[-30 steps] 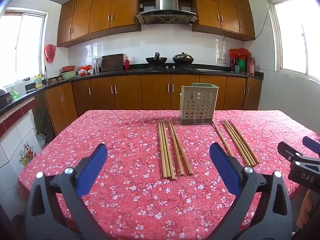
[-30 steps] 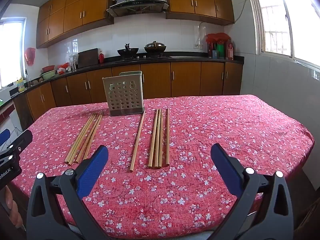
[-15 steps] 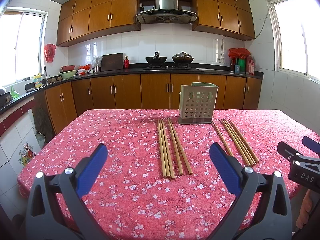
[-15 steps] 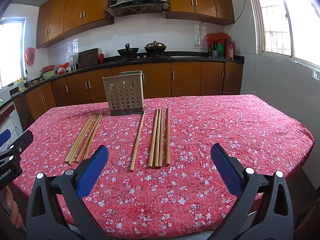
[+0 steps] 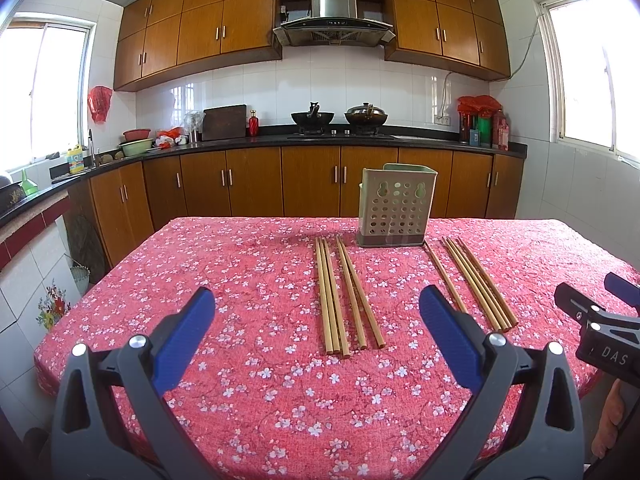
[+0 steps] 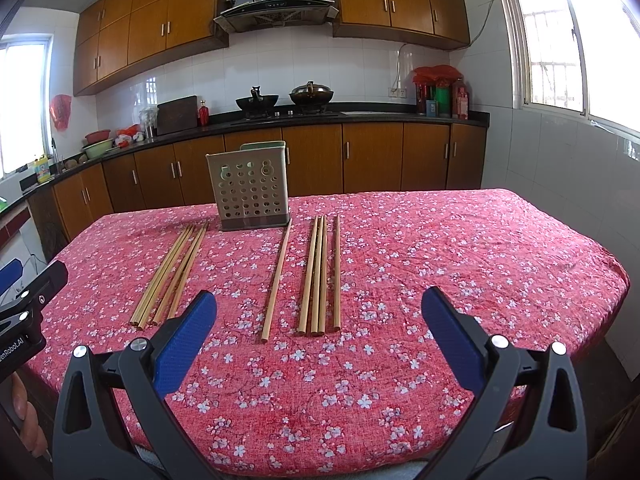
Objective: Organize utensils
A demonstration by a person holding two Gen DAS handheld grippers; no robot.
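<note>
Change: almost none; over the past second both views hold steady, the left one creeping slightly nearer the table.
Left gripper [image 5: 316, 312]: jaws spread wide, holding nothing, poised above the near edge of the red floral tablecloth [image 5: 224, 264].
Right gripper [image 6: 318, 312]: equally wide open and empty.
Chopsticks: the left bundle [image 5: 344, 296] lies just ahead between the left fingers; a lone stick [image 6: 277, 278] and the right bundle [image 6: 320, 276] lie ahead of the right gripper.
Holder: the perforated utensil caddy [image 5: 394, 212] stands upright beyond the chopsticks, apparently empty.
Meaning: sorting appears not yet begun; a first pick seems imminent.
</note>
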